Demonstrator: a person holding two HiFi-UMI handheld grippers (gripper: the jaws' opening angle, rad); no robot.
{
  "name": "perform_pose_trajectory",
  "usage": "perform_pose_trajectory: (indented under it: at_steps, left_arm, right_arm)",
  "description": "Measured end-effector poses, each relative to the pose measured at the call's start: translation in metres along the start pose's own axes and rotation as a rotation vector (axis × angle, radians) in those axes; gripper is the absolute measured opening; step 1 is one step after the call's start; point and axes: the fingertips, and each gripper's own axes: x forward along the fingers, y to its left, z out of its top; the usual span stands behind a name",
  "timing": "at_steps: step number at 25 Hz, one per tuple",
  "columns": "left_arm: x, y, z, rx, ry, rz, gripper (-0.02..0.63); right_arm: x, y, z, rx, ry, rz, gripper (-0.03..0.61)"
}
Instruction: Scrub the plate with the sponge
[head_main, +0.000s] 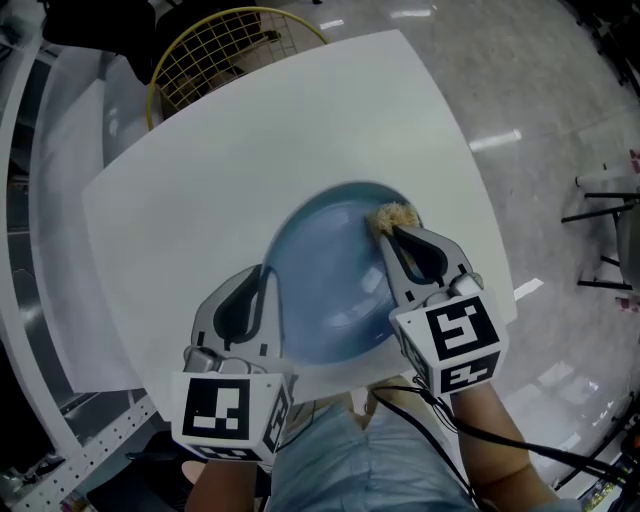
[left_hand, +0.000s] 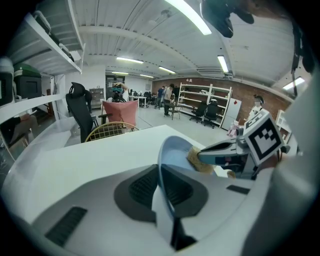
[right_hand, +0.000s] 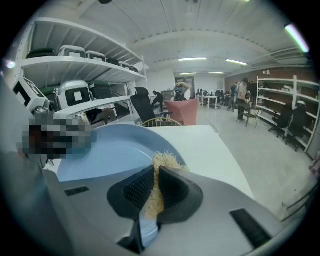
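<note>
Blue plate (head_main: 325, 290), tan sponge (head_main: 395, 215) on it

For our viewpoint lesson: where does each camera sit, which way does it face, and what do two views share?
Head view: on the head, looking steeply down at the plate; left gripper, right gripper and a forearm show.
Left gripper view: rides that gripper, looks along its jaws clamped on the plate's rim.
Right gripper view: rides that gripper, looks along jaws pinching the sponge.
Shared: all show the plate.
</note>
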Motion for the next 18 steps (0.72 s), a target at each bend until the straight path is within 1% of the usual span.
perform_pose_trajectory:
  at_steps: [8,18]
  left_arm:
    - [0.001,0.0,0.005,-0.004,-0.012,0.007,0.025]
    - [0.002,0.005,0.004,-0.004,-0.003,0.019,0.025]
  right_arm:
    - [0.007,0.025,0.021,-0.039,-0.045,0.041,0.037]
    - [0.003,0.077,0.03,-0.118,-0.073,0.176,0.037]
